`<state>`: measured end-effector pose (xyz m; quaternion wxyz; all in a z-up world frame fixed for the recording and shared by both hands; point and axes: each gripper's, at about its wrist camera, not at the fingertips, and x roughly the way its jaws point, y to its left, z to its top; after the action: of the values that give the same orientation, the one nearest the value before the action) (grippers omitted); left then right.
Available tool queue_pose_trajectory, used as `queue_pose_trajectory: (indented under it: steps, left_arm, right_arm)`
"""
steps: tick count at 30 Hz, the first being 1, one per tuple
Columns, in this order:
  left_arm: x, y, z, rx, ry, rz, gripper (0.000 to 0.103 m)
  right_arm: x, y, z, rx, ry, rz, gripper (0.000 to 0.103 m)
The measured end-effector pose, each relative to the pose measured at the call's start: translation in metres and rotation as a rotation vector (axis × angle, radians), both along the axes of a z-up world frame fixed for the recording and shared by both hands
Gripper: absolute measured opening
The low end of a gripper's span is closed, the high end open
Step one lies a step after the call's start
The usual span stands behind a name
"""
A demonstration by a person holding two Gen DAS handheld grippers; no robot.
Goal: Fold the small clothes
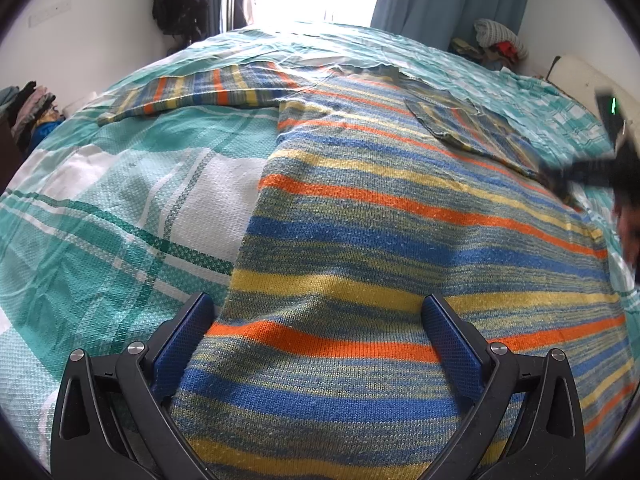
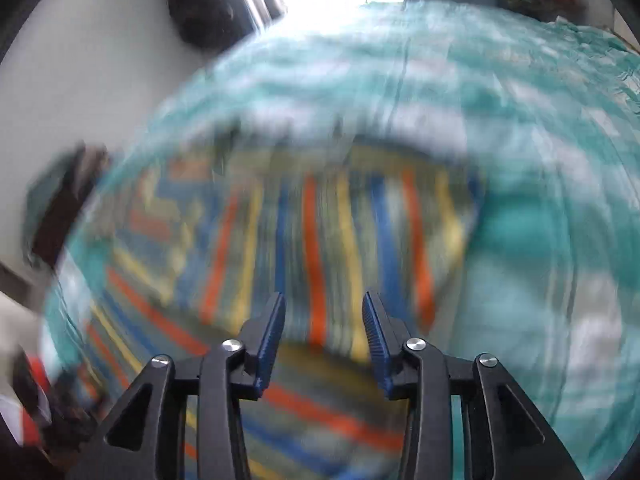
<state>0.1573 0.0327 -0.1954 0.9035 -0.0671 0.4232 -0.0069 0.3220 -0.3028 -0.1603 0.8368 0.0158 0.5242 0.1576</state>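
Striped sweater lies flat beneath the left hand-held gripper and right hand-held gripper, both gaping, empty.

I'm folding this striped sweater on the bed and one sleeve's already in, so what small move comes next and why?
Probably take the outstretched sleeve with the left gripper and fold it across the striped sweater. That sleeve lies flat on the bedspread, while the other sleeve already lies over the body, and the left jaws stand open.
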Motion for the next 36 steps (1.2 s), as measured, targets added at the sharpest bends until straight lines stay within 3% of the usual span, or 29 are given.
queue_pose_trajectory:
  steps: [1, 2, 3, 5, 6, 9, 12, 16, 18, 20, 22, 25, 36]
  left_arm:
    - [0.001, 0.000, 0.000, 0.003, 0.002, 0.000, 0.103]
    - [0.001, 0.000, 0.000, 0.006, 0.004, 0.000, 0.103]
    - [0.001, -0.001, 0.000, 0.008, 0.005, 0.000, 0.103]
    - [0.002, -0.002, 0.001, 0.016, 0.013, 0.003, 0.103]
    - [0.002, -0.003, 0.001, 0.022, 0.020, 0.005, 0.103]
    - [0.004, -0.006, 0.006, 0.049, 0.064, 0.014, 0.103]
    - [-0.001, -0.007, 0.017, 0.032, 0.113, 0.019, 0.102]
    - [-0.031, -0.011, 0.037, -0.057, 0.096, -0.003, 0.102]
    - [-0.041, -0.016, 0.040, -0.066, 0.085, -0.015, 0.102]
    - [-0.043, -0.025, 0.031, -0.039, 0.111, -0.038, 0.103]
    - [-0.040, -0.034, 0.014, 0.022, 0.160, -0.072, 0.103]
    - [-0.046, -0.039, 0.007, 0.075, 0.113, -0.109, 0.103]
    - [-0.047, -0.038, 0.003, 0.087, 0.115, -0.176, 0.103]
  right_arm:
    - [-0.008, -0.004, -0.018, -0.078, 0.037, -0.036, 0.038]
    - [-0.013, -0.009, -0.024, -0.079, 0.039, -0.063, 0.035]
    - [-0.024, -0.018, -0.020, -0.050, 0.007, -0.115, 0.035]
    - [-0.048, -0.021, -0.001, -0.154, -0.029, -0.222, 0.040]
    - [-0.061, -0.019, 0.009, -0.154, -0.056, -0.229, 0.041]
    - [-0.117, 0.000, 0.042, -0.083, -0.136, -0.193, 0.060]
    - [-0.170, 0.035, 0.051, -0.051, -0.159, -0.110, 0.063]
    - [-0.235, 0.062, 0.037, -0.074, -0.127, -0.095, 0.063]
    - [-0.257, 0.072, 0.019, -0.106, -0.107, -0.095, 0.064]
    - [-0.277, 0.077, -0.003, -0.145, -0.062, -0.069, 0.072]
    - [-0.289, 0.078, -0.017, -0.165, -0.083, -0.070, 0.076]
    - [-0.291, 0.081, -0.019, -0.187, -0.097, -0.068, 0.084]
    - [-0.291, 0.085, -0.028, -0.242, -0.100, -0.150, 0.096]
